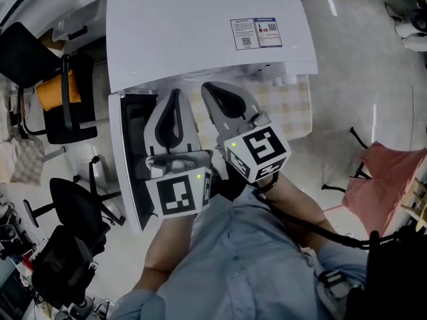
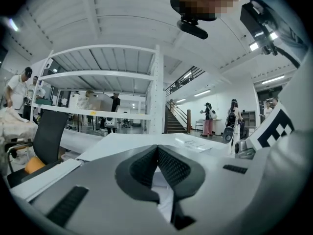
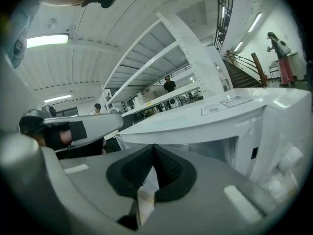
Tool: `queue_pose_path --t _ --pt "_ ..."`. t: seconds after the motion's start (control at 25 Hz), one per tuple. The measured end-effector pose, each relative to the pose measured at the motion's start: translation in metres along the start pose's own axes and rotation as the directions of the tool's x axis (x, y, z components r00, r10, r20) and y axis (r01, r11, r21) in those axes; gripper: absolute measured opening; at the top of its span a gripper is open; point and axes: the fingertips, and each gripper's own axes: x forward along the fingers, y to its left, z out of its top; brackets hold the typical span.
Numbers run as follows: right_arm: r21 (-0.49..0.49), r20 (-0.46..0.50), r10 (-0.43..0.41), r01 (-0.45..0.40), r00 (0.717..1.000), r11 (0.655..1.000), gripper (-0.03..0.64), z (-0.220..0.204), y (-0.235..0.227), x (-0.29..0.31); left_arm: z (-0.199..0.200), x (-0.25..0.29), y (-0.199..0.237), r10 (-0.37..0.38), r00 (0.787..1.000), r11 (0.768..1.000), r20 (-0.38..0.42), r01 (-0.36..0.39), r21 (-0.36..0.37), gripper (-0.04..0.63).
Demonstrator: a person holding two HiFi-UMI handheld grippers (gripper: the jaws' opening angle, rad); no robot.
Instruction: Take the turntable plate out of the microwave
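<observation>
Turntable plate: the item sought, not on show in any view. I judge that it sits inside the microwave [image 1: 200, 25], whose white top hides the cavity from the head view. I cannot confirm this.

Microwave: white, standing on a worktop [image 1: 293, 105] with a checked cover. Label stickers [image 1: 255, 33] are on its top and knobs [image 3: 288, 161] are at the right of its front. The door [image 1: 130, 155], dark on its inner face, appears to be swung open at the left, just beside the left tool.

Left tool [image 2: 157, 148]: clenched, pads meeting, nothing between them. It is held close in front of the microwave, roughly level, and points toward the front opening.

Right tool [image 3: 152, 147]: clenched likewise and empty. It sits just beside the left tool and faces the microwave's front, with the knobs off to its right.

Surroundings: black office chairs [image 1: 77, 209] on the floor at the left. White shelving and a staircase stand far off in the gripper views, with people well away.

Progress: early. As I read it, opening the door is the one step done. Neither tool has entered the cavity, and neither touches the plate.

Outstanding: I must open at least one tool and reach inside. Then I find the plate's rim, grip it, lift it clear of its seat and draw it out through the opening — none of that has begun. Glass is likely, so I would grip gently and keep it flat.
</observation>
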Motion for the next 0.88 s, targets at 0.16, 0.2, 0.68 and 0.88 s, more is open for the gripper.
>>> queue_pose_path --t 0.16,0.2,0.68,0.88 --pt "-0.012 0.017 -0.037 0.037 0.999 0.999 -0.003 -0.015 0.002 -0.002 -0.015 -0.013 0.001 -0.011 1.0 1.0 0.02 0.011 -0.008 0.008" --pt "-0.011 0.019 -0.046 0.046 0.999 0.999 -0.003 -0.019 0.002 -0.003 -0.019 -0.016 0.002 -0.012 1.0 1.0 0.026 0.012 -0.011 0.008" --pt "0.168 0.013 -0.069 0.066 0.998 0.984 -0.003 -0.102 -0.024 0.009 -0.069 -0.016 0.005 -0.032 0.995 0.999 0.098 0.032 0.007 0.008" --pt "0.309 -0.003 -0.042 0.041 0.999 0.95 -0.003 -0.131 -0.041 0.02 -0.095 -0.009 0.006 -0.025 0.997 1.0 0.066 0.025 -0.008 0.008"
